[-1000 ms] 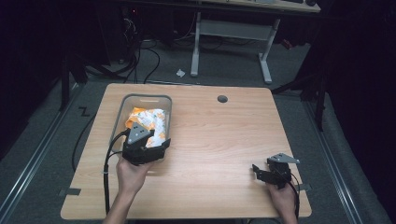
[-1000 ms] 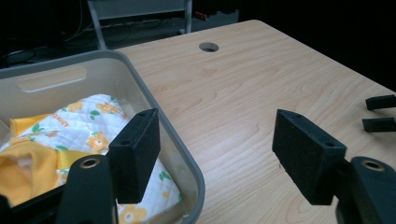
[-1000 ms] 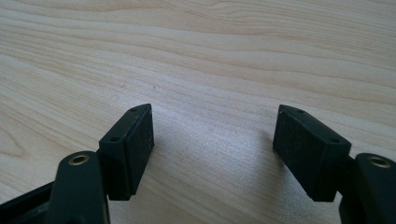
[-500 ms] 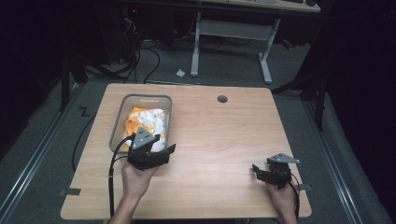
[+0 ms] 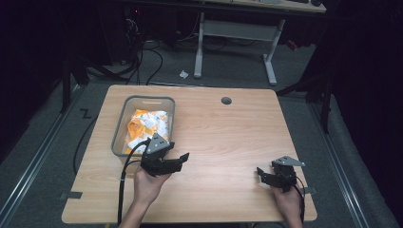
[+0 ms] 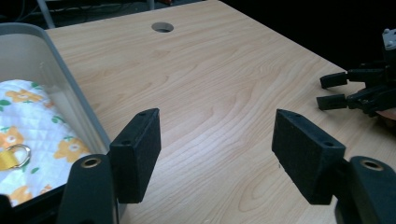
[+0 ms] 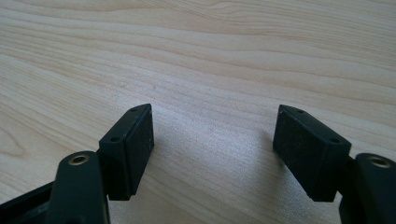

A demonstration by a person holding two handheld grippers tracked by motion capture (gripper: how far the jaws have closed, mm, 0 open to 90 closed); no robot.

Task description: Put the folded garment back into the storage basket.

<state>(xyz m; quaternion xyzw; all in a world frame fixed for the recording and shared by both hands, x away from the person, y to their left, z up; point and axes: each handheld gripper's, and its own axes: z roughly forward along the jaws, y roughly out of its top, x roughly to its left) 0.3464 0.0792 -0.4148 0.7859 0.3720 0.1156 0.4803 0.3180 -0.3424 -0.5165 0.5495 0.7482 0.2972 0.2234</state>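
Wooden table (image 5: 223, 137) under you; your left gripper (image 5: 183, 158) gapes empty beside the bin (image 5: 119, 133); your right gripper (image 5: 260, 172) gapes empty too.

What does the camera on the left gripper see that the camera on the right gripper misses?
The left gripper view takes in the grey bin with a flowered cloth inside, a round hole in the tabletop, and the right gripper farther off. The right gripper view adds nothing of its own beyond its own black fingers. Both share the wooden table and a pair of open fingers with nothing between them.
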